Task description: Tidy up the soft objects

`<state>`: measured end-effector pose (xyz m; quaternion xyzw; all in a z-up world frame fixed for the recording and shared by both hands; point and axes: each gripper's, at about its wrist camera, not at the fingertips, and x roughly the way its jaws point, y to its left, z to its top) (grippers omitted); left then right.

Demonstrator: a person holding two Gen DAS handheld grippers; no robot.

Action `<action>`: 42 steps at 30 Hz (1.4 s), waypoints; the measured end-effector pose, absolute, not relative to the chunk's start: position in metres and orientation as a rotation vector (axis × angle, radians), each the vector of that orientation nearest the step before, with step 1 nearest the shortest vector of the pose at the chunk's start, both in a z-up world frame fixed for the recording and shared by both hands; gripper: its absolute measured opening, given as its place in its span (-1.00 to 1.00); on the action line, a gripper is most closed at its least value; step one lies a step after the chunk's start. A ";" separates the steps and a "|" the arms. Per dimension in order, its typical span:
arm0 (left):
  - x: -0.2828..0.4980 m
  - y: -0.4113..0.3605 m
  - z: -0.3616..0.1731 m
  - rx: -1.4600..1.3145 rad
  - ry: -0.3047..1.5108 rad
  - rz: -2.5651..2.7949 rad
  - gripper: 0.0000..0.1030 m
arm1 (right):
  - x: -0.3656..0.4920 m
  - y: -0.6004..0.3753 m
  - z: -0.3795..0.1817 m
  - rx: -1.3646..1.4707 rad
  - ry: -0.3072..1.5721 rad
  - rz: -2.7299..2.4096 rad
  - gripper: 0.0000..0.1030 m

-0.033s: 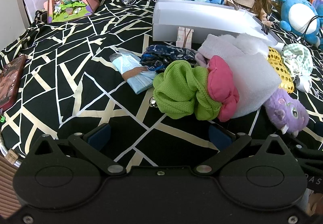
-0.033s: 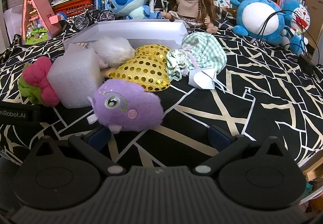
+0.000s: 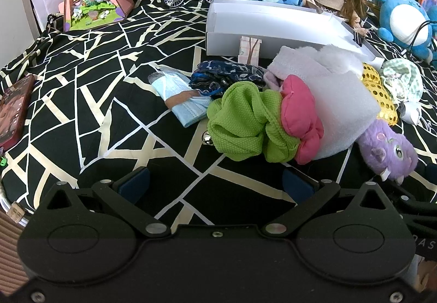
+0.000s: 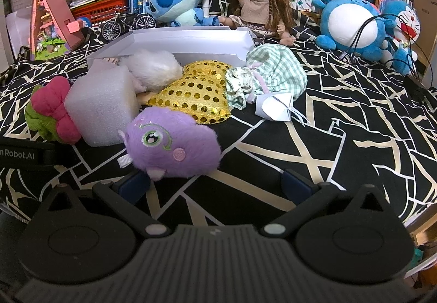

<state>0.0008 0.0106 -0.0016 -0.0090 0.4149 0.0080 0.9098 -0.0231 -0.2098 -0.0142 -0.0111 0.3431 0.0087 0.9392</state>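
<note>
Scrunchies first, left wrist view: your left gripper (image 3: 215, 183) sits spread wide, holding nothing, low over the black patterned cloth (image 3: 90, 101). Green scrunchie (image 3: 243, 122) lies just ahead of the fingers, touching the pink scrunchie (image 3: 297, 122), which leans on the white foam block (image 3: 341, 109). Behind the green scrunchie: blue face mask (image 3: 183, 101) and dark blue patterned cloth (image 3: 229, 77). White box (image 3: 262, 27) stands further back, behind the foam block. Purple plush (image 3: 387, 150) is right of the foam block, touching it.

Right wrist view: your right gripper (image 4: 215, 183) is also spread, empty. Purple plush (image 4: 174, 144) lies right at the left finger (image 4: 133, 183), overlapping it; contact unclear. Foam block (image 4: 103, 101) just behind-left of the plush, pink scrunchie (image 4: 54, 109) and green scrunchie (image 4: 35, 120) beyond that. Gold sequin heart (image 4: 196, 95) behind the plush, white fluffy piece (image 4: 153, 68) behind the foam block, green checked cloth (image 4: 273, 76) right of the heart, folded paper (image 4: 275, 106) in front of it. White box (image 4: 191, 41) behind all.
</note>
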 end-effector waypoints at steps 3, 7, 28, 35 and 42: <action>0.000 0.013 -0.002 -0.014 0.852 0.012 1.00 | -0.025 -0.211 -0.015 -0.021 0.687 0.021 1.00; -0.006 0.012 -0.005 -0.004 0.806 0.001 1.00 | -0.031 -0.212 -0.020 -0.012 0.633 0.020 1.00; -0.018 0.034 0.020 -0.216 0.678 -0.128 0.60 | -0.037 -0.221 -0.001 0.052 0.462 0.131 0.95; -0.020 0.029 0.024 -0.242 0.650 -0.165 0.40 | -0.029 -0.219 -0.005 0.069 0.492 0.165 0.77; -0.009 0.015 0.015 -0.179 0.617 -0.132 0.63 | -0.022 -0.215 -0.009 0.084 0.507 0.192 0.71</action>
